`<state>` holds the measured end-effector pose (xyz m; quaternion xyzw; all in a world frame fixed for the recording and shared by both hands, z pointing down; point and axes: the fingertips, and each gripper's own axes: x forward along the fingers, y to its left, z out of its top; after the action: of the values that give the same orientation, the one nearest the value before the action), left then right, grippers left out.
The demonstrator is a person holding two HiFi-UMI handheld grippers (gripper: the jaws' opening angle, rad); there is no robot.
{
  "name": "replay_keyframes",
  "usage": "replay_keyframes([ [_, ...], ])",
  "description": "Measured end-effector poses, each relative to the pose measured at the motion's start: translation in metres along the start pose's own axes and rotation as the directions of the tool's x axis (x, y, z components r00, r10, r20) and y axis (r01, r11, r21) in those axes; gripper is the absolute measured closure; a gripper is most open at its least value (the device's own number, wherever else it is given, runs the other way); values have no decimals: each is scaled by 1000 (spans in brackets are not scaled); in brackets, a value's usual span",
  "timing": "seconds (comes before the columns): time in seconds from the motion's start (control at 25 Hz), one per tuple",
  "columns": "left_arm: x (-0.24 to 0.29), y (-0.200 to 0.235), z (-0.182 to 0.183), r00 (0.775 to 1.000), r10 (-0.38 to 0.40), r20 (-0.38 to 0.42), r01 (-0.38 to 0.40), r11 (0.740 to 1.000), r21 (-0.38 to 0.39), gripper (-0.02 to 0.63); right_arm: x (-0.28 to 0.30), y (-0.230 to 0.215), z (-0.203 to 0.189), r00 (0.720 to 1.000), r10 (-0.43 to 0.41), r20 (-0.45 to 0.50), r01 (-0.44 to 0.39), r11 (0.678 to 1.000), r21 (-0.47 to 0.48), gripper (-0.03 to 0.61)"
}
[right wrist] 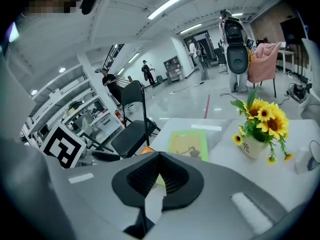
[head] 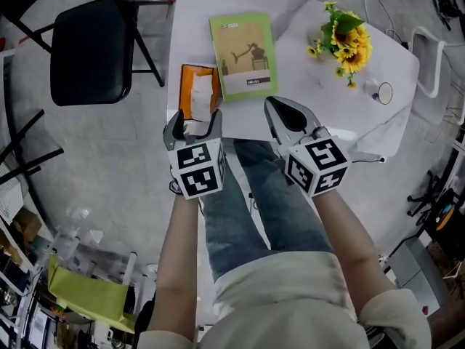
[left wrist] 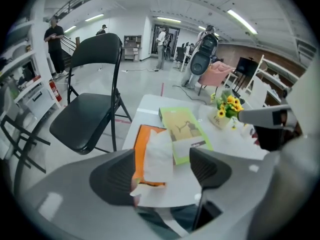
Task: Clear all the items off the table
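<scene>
A person's forearms reach down over a white surface (head: 197,6). The left hand-held gripper (head: 194,124) has its jaws spread wide, framing the near end of an orange tissue pack (head: 197,89) without pressing on it. This pack, with white tissue poking out, lies just left of a green book (head: 243,55). The right hand-held gripper (head: 272,106), its jaws closed on nothing, hovers just nearer than the book. A pot of sunflowers (head: 347,43) stands right of the book. A black folding chair (head: 91,49) stands on the floor, well left of the book.
</scene>
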<state>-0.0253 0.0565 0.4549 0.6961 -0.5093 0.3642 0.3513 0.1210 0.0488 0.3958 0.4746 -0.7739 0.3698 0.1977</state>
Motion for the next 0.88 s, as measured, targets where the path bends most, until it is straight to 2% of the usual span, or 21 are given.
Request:
replay_keyframes([
  [0.2,32,14,-17,998,11,-57,-9,999,39,197,7,-7,-14,1000,-12,-1,12,1000,16,580],
  [0.44,65,22,-36,990,-13,-138,23,997,71,126,19,-12,-34,1000,-21,-16,21,999,37,581],
  [0.68,87,23,-45,984,-30,-174,47,994,94,109,28,-9,-46,999,-17,-34,18,999,43,580],
  [0.88,100,26,-51,983,-6,-182,27,993,115,107,34,-11,-51,999,-29,-41,31,998,49,581],
])
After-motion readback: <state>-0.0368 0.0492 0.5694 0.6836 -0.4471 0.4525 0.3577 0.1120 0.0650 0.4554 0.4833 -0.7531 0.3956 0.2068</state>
